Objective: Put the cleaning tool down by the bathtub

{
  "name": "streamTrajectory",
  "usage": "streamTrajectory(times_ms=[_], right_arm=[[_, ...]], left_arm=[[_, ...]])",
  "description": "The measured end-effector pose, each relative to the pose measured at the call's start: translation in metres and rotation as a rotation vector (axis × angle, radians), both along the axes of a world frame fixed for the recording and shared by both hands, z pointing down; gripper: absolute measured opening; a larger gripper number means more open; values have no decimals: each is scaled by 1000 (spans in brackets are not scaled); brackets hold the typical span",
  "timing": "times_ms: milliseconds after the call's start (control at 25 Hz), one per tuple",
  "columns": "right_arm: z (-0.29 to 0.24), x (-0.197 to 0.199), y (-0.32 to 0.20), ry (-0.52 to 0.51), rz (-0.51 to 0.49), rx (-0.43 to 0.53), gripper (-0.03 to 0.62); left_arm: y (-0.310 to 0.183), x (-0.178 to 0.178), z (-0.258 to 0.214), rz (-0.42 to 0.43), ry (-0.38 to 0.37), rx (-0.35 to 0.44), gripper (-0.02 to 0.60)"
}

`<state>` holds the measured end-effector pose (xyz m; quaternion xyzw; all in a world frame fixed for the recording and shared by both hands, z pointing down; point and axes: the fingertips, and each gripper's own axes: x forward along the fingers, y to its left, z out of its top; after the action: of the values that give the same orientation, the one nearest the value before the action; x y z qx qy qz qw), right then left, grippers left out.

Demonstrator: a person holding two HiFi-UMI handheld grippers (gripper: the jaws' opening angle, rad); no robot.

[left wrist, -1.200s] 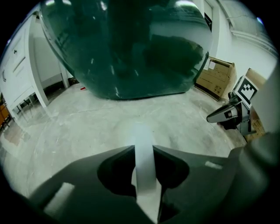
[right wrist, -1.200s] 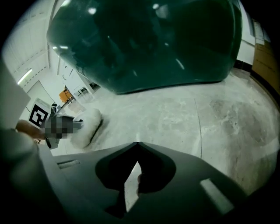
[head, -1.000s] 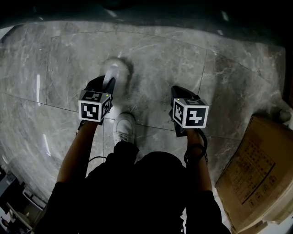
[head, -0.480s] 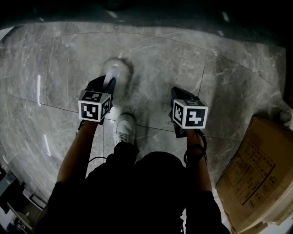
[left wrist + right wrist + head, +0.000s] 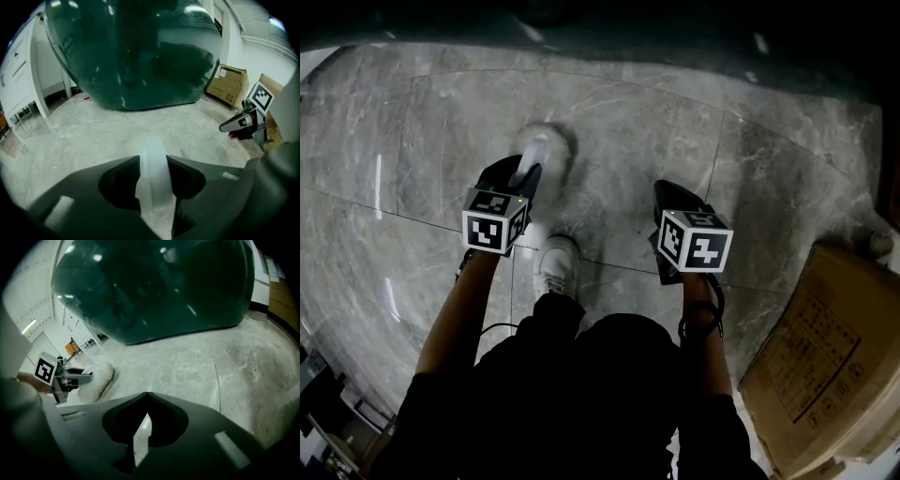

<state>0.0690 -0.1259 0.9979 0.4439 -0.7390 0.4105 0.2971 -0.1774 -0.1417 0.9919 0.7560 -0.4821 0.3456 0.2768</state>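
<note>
My left gripper (image 5: 521, 174) is shut on the white handle of the cleaning tool (image 5: 154, 173). The tool's fluffy white head (image 5: 544, 142) hangs out ahead of the jaws over the grey marble floor; it also shows as a pale pad (image 5: 97, 379) in the right gripper view. The dark green bathtub (image 5: 136, 51) rises just ahead, filling the top of both gripper views and the dark band (image 5: 600, 23) along the head view's top. My right gripper (image 5: 664, 190) hovers level with the left one, jaws shut with nothing between them (image 5: 147, 393).
Cardboard boxes (image 5: 816, 356) sit on the floor at my right, with more (image 5: 227, 86) beside the tub. My white shoe (image 5: 555, 262) stands between the two grippers. White cabinet doors (image 5: 18, 70) line the left wall. Marble tiles (image 5: 656, 122) stretch up to the tub.
Both grippers have edged slightly forward toward the tub, the tool still held in the left one. The right gripper stays shut and empty.
</note>
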Motion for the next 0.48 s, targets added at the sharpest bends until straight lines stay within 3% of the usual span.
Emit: streamTrajectory(times_ms=[480], right_arm=[[-32,-12,-3,15,-44,85,23]], left_arm=[[3,5,-28,48,11,41,190]])
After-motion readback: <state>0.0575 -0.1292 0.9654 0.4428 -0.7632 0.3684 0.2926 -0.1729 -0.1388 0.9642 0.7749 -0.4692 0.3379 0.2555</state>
